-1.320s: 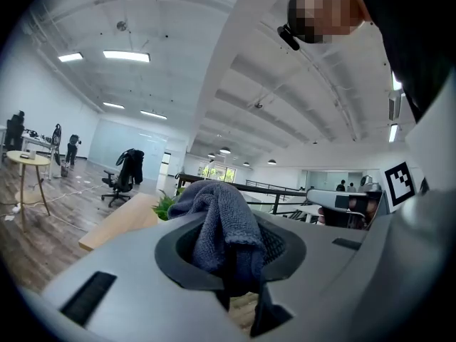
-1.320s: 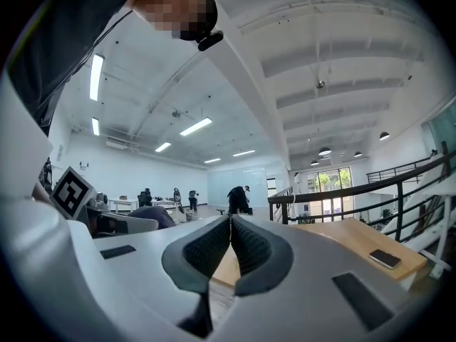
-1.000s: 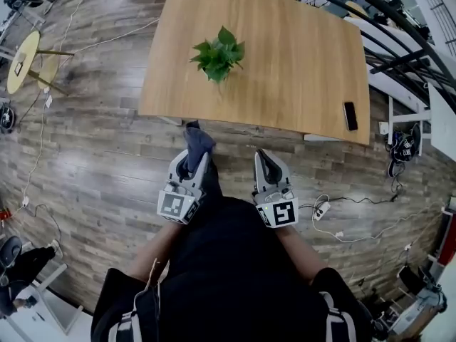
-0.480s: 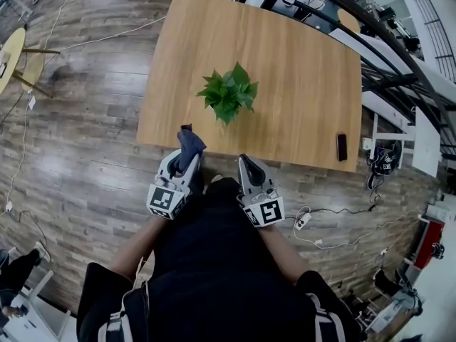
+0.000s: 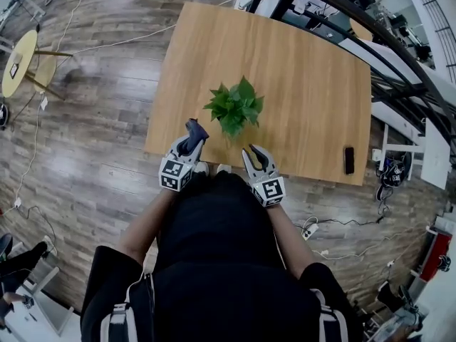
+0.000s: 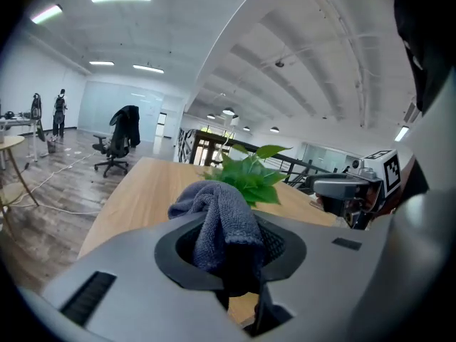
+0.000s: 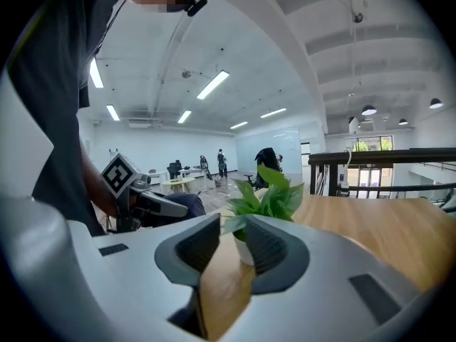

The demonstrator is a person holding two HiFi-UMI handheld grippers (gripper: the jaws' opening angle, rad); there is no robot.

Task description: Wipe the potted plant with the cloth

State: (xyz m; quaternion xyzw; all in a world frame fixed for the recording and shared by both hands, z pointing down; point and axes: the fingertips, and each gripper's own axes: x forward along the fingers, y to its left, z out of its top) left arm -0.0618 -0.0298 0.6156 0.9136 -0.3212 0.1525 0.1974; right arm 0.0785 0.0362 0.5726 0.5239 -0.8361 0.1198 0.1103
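A small leafy potted plant (image 5: 235, 107) stands on the wooden table (image 5: 313, 84), a little in from its near edge. My left gripper (image 5: 192, 137) hovers over the near edge, left of the plant, shut on a bunched dark blue-grey cloth (image 5: 195, 128). In the left gripper view the cloth (image 6: 217, 223) bulges out of the jaws, with the plant (image 6: 249, 173) just beyond it. My right gripper (image 5: 254, 153) sits at the table edge just in front of the plant. Its jaws are opening with nothing between them. The plant (image 7: 267, 191) and its white pot show beyond the gap.
A black phone (image 5: 348, 160) lies near the table's front right corner. A round yellow side table (image 5: 20, 61) stands on the wood floor far left. A dark railing (image 5: 388, 55) runs behind the table at right. Cables trail across the floor.
Both grippers have moved forward from in front of the body to the table's near edge, close to the plant. The right jaws, shut before, have parted.
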